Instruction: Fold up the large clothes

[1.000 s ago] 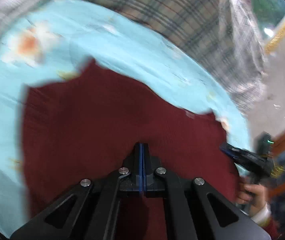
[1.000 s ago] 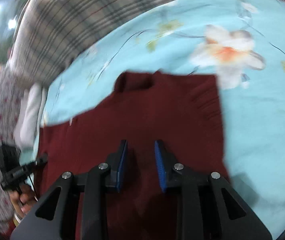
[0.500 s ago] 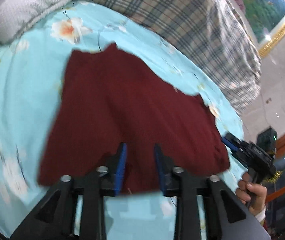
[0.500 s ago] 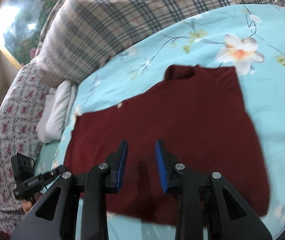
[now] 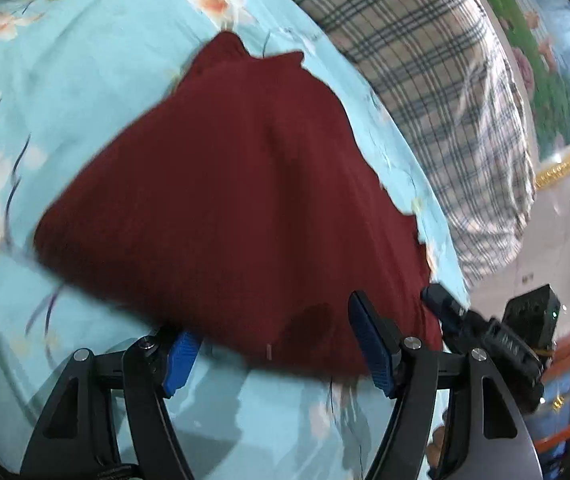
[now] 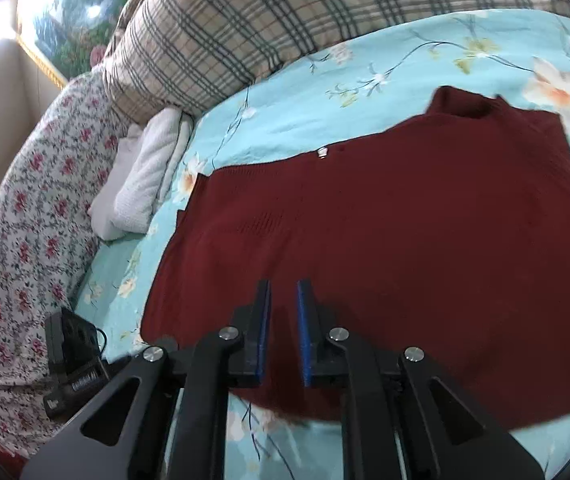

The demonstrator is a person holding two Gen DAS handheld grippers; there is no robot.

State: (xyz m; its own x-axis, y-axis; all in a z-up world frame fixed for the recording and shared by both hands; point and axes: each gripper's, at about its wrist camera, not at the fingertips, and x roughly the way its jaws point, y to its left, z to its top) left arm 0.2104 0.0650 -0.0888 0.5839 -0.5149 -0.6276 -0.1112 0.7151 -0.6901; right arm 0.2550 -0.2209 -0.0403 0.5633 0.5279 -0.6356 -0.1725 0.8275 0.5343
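Maroon sweater flat on bedsheet

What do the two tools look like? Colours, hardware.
Both match: left tool and right tool have black angular linkage arms with triangular cutouts, silver round pivot screws and blue ribbed finger pads. No cables or sleeves show.

A bed is covered by a light blue floral sheet. A plaid pillow and a flowered quilt are laid at its edge, and a gold-framed landscape painting is hung on the wall
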